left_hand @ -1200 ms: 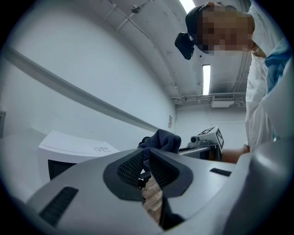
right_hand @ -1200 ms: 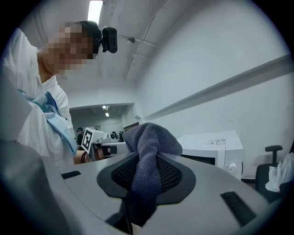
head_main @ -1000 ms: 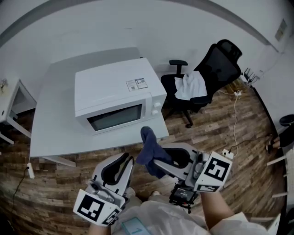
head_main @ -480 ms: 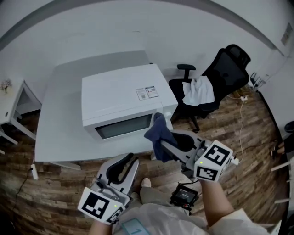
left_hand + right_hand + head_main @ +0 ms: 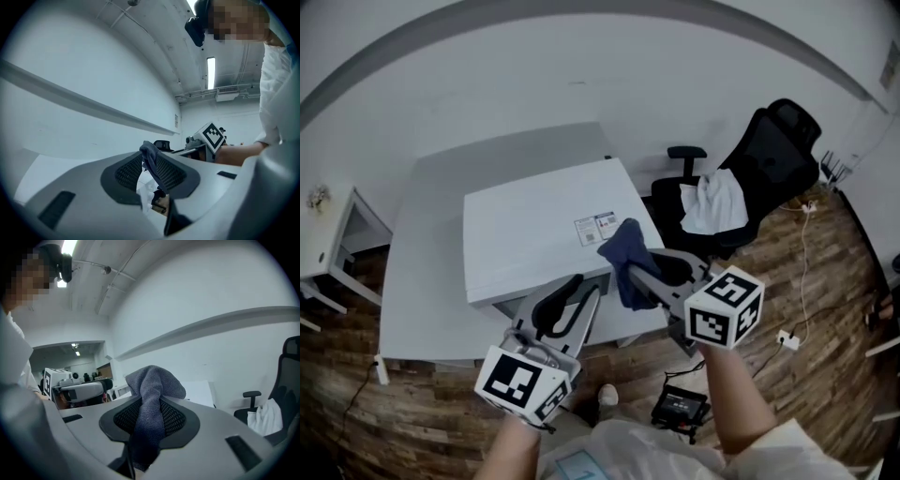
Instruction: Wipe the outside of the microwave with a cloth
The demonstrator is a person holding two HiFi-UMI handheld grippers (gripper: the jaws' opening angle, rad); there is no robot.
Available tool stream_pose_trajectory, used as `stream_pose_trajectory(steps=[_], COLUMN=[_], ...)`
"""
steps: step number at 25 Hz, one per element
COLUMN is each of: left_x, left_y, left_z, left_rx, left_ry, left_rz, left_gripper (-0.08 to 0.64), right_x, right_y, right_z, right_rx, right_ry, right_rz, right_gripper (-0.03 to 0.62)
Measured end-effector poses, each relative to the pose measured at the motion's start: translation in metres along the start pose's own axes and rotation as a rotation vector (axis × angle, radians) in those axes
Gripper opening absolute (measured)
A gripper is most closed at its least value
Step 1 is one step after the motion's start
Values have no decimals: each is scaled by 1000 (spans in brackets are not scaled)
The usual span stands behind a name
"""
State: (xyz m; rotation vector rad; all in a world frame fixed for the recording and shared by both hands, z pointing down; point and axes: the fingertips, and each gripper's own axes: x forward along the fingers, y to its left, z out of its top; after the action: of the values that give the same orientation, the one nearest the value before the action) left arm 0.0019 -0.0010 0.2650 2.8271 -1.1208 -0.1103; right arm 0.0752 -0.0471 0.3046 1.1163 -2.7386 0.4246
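Head view: pinching a dark blue cloth (image 5: 623, 251) tight in the jaws of the right gripper (image 5: 630, 270), bunched above them and hanging below. Reaching with those jaws to the front right corner of the white microwave (image 5: 525, 244) on the counter (image 5: 417, 291). Alongside, just been opening the jaws of the left gripper (image 5: 583, 289): narrow gap, gripping nothing.

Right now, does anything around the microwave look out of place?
Nothing looks spilled or damaged. Two oddities: a white cloth lies crumpled on the black office chair, and a small black device sits loose on the wooden floor.
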Motion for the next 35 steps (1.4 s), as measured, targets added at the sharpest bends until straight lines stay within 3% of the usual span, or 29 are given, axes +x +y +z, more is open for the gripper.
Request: stream_pose_trajectory(steps=[12,18,26,35], left_x=[65,66,54,37], left_y=[37,58,80,72], left_z=[-22,-24,-19,-18], left_rx=[-61,-107,-143,-146], left_ry=[26,29,22,37], left_rz=[-57,-75,-82,-126], left_gripper=[84,84,84,84], right_x=[54,79,83,82], right_y=[-111,-119,-122,-119], right_z=[-28,-48,-45,-47], right_rx=[-35,-114,-109,-77], right_ry=[267,390,324,351], right_rz=[-374,-425,-474,-521], right_gripper=[117,117,117,116])
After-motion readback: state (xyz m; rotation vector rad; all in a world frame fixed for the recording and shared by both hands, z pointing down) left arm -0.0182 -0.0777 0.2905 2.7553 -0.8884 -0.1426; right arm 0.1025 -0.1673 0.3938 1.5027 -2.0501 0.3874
